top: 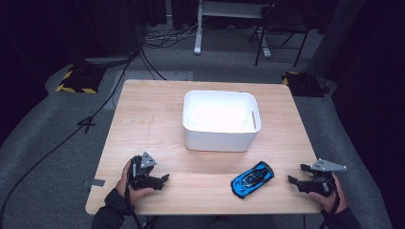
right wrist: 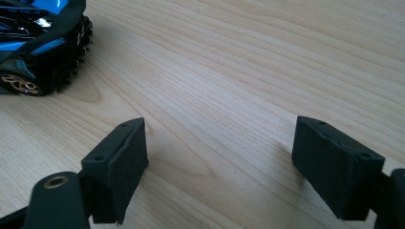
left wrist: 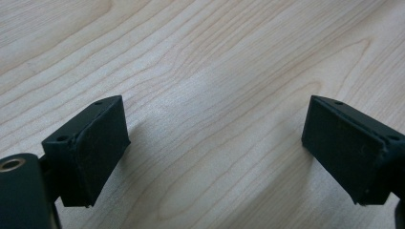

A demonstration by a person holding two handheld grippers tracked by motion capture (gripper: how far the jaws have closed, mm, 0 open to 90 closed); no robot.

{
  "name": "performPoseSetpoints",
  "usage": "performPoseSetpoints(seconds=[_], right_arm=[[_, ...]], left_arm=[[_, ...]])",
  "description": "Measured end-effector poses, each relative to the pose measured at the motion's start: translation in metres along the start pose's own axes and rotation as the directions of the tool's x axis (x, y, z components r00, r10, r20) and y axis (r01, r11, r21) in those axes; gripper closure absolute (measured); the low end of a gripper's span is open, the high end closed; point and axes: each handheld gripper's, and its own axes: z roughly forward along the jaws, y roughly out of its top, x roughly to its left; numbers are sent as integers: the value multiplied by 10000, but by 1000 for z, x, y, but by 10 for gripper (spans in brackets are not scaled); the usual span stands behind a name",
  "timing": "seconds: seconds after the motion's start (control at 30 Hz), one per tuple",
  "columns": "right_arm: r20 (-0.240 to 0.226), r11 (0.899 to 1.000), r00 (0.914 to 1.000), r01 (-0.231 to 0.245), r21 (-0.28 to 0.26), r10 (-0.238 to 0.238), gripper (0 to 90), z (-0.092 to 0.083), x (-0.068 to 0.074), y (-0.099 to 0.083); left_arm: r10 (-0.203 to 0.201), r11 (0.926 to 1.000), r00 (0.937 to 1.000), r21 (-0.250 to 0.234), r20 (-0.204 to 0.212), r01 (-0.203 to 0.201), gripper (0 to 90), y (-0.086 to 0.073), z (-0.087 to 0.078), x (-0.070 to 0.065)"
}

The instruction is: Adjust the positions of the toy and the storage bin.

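Near the right gripper [right wrist: 217,157] (jaws apart), a blue toy car [right wrist: 38,43].

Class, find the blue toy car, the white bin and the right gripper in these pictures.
blue toy car [top: 252,179]: high view, its roof.
white bin [top: 218,140]: high view, its front wall.
right gripper [top: 296,174]: high view, midway between its open fingertips.
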Motion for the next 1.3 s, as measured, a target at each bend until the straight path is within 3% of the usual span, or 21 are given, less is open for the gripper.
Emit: performPoseSetpoints(seconds=[0.37, 0.6, 0.67, 1.03, 1.3], right_arm=[[-98, 10000, 9999, 24, 5, -24, 197, 0, 1, 0], [-291, 9995, 9991, 300, 8, -300, 198, 0, 2, 0], [-328, 9994, 9989, 333, 4, -333, 198, 0, 2, 0], [-613, 9985, 9966, 547, -22, -547, 198, -1, 5, -1], [-832, 9970, 9935, 777, -12, -776, 197, -1, 5, -1]], left_arm=[[-22, 10000, 10000, 19, -5, 22, 87, 0, 0, 0], [-127, 9999, 9998, 29, -149, 128, 87, 0, 0, -2], [4, 10000, 9997, -3, -232, -4, 86, 1, 0, -2], [70, 10000, 10000, 66, 27, -70, 86, 3, 2, -9], [103, 9999, 9999, 9, -59, -103, 86, 3, 2, -9]])
